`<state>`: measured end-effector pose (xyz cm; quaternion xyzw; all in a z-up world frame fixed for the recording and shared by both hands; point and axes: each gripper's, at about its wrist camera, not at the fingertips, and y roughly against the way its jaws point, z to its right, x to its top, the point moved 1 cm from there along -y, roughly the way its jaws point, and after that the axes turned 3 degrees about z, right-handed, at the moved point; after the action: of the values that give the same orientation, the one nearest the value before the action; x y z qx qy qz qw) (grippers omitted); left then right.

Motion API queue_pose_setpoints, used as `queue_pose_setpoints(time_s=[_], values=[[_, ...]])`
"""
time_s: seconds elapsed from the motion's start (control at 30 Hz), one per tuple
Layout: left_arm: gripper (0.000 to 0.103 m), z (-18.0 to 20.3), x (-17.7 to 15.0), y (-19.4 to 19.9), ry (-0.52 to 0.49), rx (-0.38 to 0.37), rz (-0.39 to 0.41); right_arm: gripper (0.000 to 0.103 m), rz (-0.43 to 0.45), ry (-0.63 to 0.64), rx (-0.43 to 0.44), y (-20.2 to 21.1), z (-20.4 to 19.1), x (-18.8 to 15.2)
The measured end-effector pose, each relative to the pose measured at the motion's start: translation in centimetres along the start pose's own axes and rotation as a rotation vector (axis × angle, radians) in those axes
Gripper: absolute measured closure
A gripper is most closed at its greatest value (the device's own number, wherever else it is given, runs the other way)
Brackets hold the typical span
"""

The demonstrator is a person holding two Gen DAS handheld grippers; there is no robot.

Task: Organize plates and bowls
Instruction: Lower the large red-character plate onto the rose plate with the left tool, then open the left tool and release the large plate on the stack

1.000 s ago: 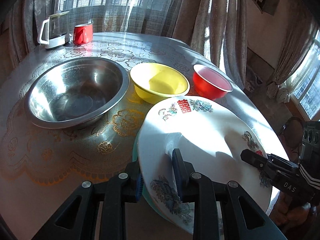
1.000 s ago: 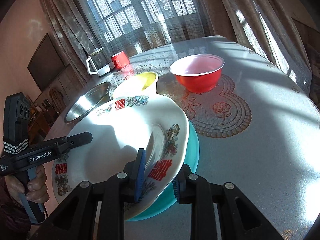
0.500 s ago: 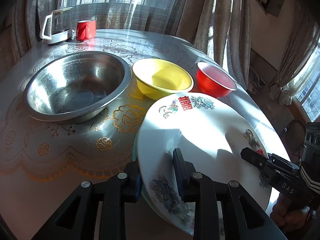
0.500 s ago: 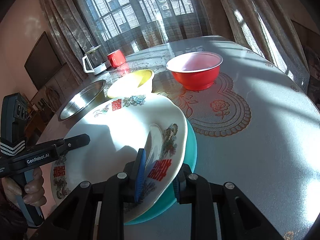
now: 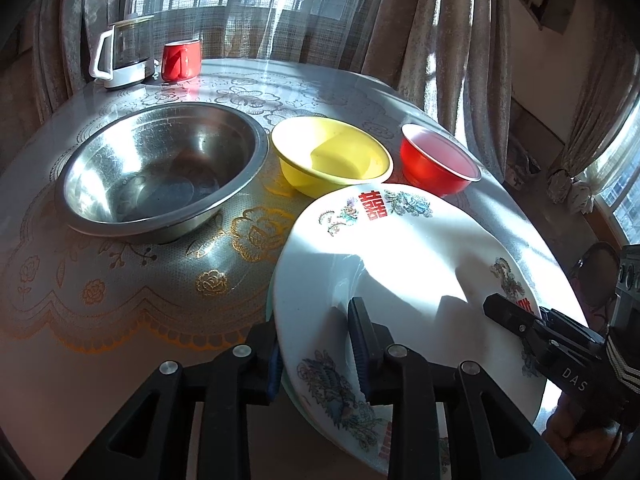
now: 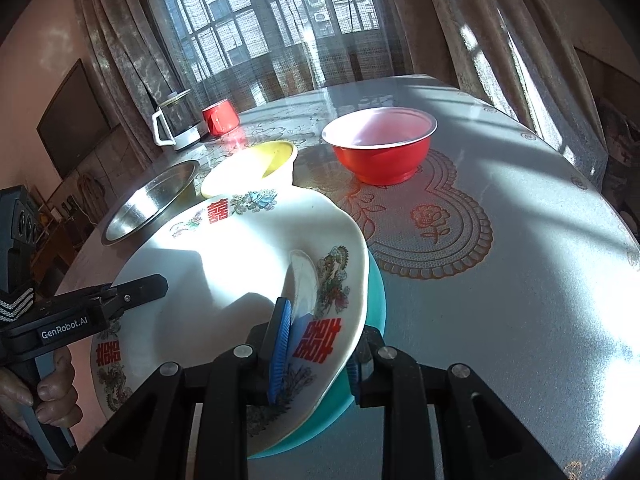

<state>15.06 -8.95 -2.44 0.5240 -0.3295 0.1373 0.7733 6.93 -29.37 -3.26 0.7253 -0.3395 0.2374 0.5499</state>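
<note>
Both grippers clenched on white plate (image 5: pixel 400 264) rim, opposite edges: left gripper (image 5: pixel 316 344), right gripper (image 6: pixel 320 344). Plate on teal plate (image 6: pixel 374 300) on surface (image 6: pixel 520 280). Steel bowl (image 5: pixel 160 168), yellow bowl (image 5: pixel 332 156), red bowl (image 5: pixel 436 160) beyond plate

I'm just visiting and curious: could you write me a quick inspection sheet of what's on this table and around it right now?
Surface: round table under a floral lace cloth, sunlit.
Job's things: white decorated plate on a teal plate; steel bowl, yellow bowl and red bowl stand apart behind them.
Clutter: glass jug and red mug at the far edge.
Grippers: left gripper and right gripper each have fingers either side of the white plate's rim, at opposite sides.
Cables: nothing seen.
Surroundings: curtains, barred windows, dark wall screen.
</note>
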Motion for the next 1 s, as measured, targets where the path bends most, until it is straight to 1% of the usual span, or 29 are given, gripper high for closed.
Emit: queue_pose_setpoints(time_s=[0.17, 0.27, 0.37, 0.47, 0.6, 0.67, 0.73, 0.8, 0.93, 1.0], values=[[0.073, 0.0, 0.0, 0.1, 0.004, 0.004, 0.005, 0.076, -0.008, -0.003, -0.004, 0.3, -0.2, -0.1], [0.073, -0.2, -0.1, 0.8, 0.014, 0.001, 0.023, 0.075, -0.014, -0.017, 0.009, 0.7, -0.1, -0.3], [0.073, -0.6, -0.1, 1.7, 0.033, -0.008, 0.043, 0.073, -0.005, -0.026, 0.021, 1.4, -0.1, -0.6], [0.073, -0.8, -0.5, 2.7, 0.027, 0.002, 0.056, 0.073, 0.005, -0.032, 0.021, 2.1, -0.2, -0.8], [0.073, -1.0, -1.4, 3.7, 0.021, -0.009, 0.064, 0.073, 0.020, -0.039, 0.023, 3.0, -0.4, -1.3], [0.074, -0.9, -1.9, 3.9, 0.020, -0.025, 0.065, 0.073, 0.030, -0.035, 0.018, 3.3, -0.6, -1.6], [0.077, -0.4, -2.1, 3.9, 0.007, -0.032, 0.064, 0.074, 0.042, -0.022, 0.009, 3.6, -0.9, -1.9], [0.077, 0.0, -2.2, 3.8, -0.002, -0.015, 0.067, 0.074, 0.049, -0.029, 0.004, 3.6, -1.0, -1.9], [0.077, -0.3, -2.1, 3.5, 0.017, -0.026, 0.060, 0.074, 0.057, -0.024, -0.006, 3.6, -1.0, -1.9], [0.077, -0.1, -2.1, 3.4, 0.012, -0.017, 0.059, 0.075, 0.059, -0.020, -0.018, 3.5, -1.1, -2.0]])
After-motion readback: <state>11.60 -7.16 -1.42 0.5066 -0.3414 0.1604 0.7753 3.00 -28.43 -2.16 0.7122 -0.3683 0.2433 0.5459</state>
